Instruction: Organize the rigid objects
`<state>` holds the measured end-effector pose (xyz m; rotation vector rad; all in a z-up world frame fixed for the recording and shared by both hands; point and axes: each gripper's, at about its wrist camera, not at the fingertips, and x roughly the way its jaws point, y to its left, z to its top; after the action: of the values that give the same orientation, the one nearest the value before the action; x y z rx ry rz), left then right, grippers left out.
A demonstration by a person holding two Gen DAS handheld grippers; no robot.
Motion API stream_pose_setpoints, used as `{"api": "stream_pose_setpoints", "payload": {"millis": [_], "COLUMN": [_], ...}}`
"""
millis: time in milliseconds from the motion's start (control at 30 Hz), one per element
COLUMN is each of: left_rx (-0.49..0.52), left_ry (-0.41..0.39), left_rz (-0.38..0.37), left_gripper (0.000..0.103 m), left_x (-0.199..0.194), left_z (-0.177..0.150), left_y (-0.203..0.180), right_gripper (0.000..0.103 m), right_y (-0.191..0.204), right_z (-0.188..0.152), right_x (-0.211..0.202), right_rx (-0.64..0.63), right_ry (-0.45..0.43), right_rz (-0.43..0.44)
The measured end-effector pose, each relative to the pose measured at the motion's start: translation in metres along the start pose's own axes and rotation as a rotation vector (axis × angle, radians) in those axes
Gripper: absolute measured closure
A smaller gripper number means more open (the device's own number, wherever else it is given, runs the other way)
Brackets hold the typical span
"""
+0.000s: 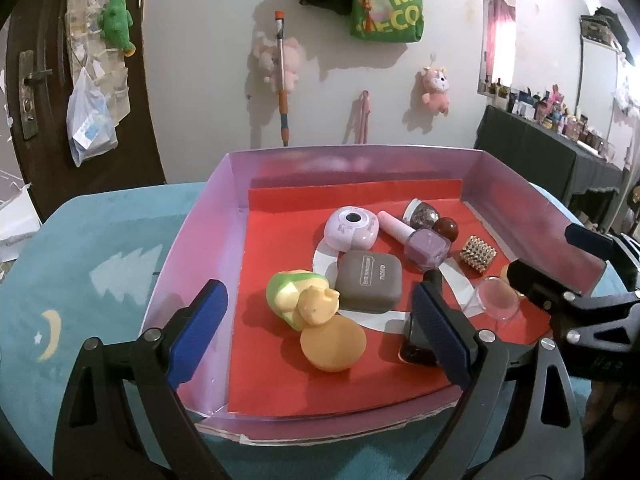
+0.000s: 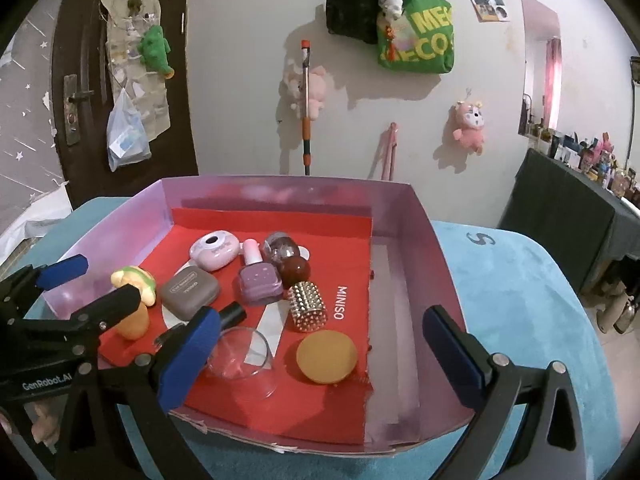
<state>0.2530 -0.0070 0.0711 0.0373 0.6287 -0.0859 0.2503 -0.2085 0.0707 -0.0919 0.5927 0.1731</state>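
Note:
A pink box [image 1: 192, 248] with a red liner holds several small objects: a yellow-green toy [image 1: 298, 294], an orange sponge [image 1: 333, 344], a grey case [image 1: 368, 286], a purple nail polish bottle [image 1: 424, 246], a pink round case [image 1: 352, 228], a gold studded piece [image 1: 478, 256] and a clear lid [image 1: 498, 298]. My left gripper [image 1: 320, 340] is open over the box's near left part, around the toy and sponge. My right gripper [image 2: 320, 360] is open over the near right part, above a second orange sponge [image 2: 326, 356] and beside the clear lid [image 2: 242, 354].
The box [image 2: 420, 240] sits on a teal cloth-covered table [image 2: 520, 300]. A white wall with hanging bags and plush toys stands behind. A dark door [image 1: 24, 80] is at the left, and a dark cluttered shelf [image 1: 560, 148] at the right.

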Motion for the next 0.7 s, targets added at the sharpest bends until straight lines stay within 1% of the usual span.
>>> {"api": "stream_pose_setpoints", "payload": {"millis": [700], "left_rx": [-0.002], "left_ry": [-0.004], "left_rz": [0.012], "left_gripper": [0.009], "left_x": [-0.0022], "left_z": [0.0014], "left_y": [-0.002], "right_gripper": [0.0], "right_y": [-0.0018], "right_z": [0.0003], "right_x": [0.0021], "right_rx": [0.003], "right_ry": [0.003], "right_rz": [-0.007]}}
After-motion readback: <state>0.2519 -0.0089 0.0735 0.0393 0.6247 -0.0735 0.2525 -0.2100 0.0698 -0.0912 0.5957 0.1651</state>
